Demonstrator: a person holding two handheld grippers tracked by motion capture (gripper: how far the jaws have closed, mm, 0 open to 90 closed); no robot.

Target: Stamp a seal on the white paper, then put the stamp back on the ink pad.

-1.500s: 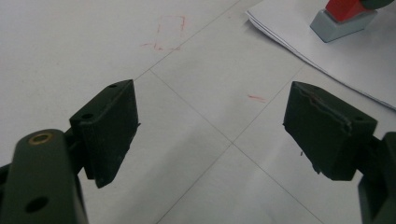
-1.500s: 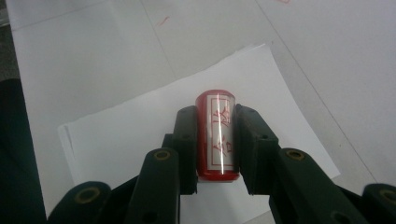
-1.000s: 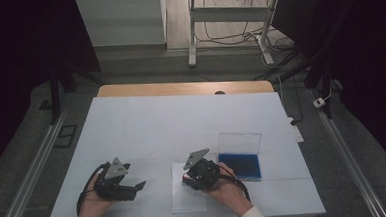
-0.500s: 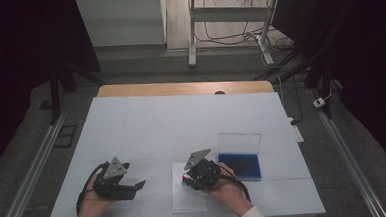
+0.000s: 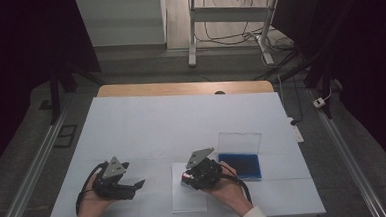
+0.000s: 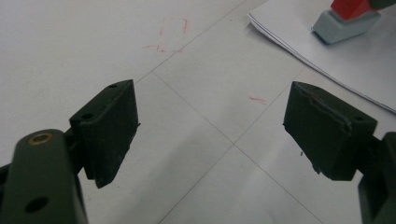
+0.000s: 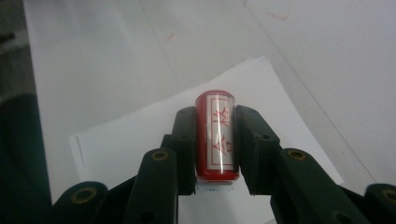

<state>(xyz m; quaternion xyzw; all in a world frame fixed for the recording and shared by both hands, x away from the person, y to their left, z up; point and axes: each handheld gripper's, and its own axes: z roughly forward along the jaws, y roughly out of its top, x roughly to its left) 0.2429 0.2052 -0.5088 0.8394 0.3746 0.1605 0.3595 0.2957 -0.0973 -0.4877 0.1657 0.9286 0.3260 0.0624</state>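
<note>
My right gripper (image 5: 190, 178) is shut on a red cylindrical stamp (image 7: 214, 136) with a white label and red characters. It holds the stamp over a white sheet of paper (image 5: 188, 199) near the table's front edge. In the left gripper view the stamp (image 6: 346, 17) shows a grey base that rests on or just above the paper stack (image 6: 355, 63). My left gripper (image 5: 135, 185) sits to the left of the paper. Its jaws stand wide open, low over the bare white table (image 6: 210, 84), with nothing between them.
A blue ink-pad box (image 5: 240, 165) with its clear lid (image 5: 239, 142) raised stands just right of the right hand. Faint red marks (image 6: 170, 35) dot the tabletop. The far half of the table (image 5: 186, 119) is bare, with a wooden strip at its back edge.
The right gripper with the stamp has dipped slightly toward the paper. The left gripper has hardly moved.
</note>
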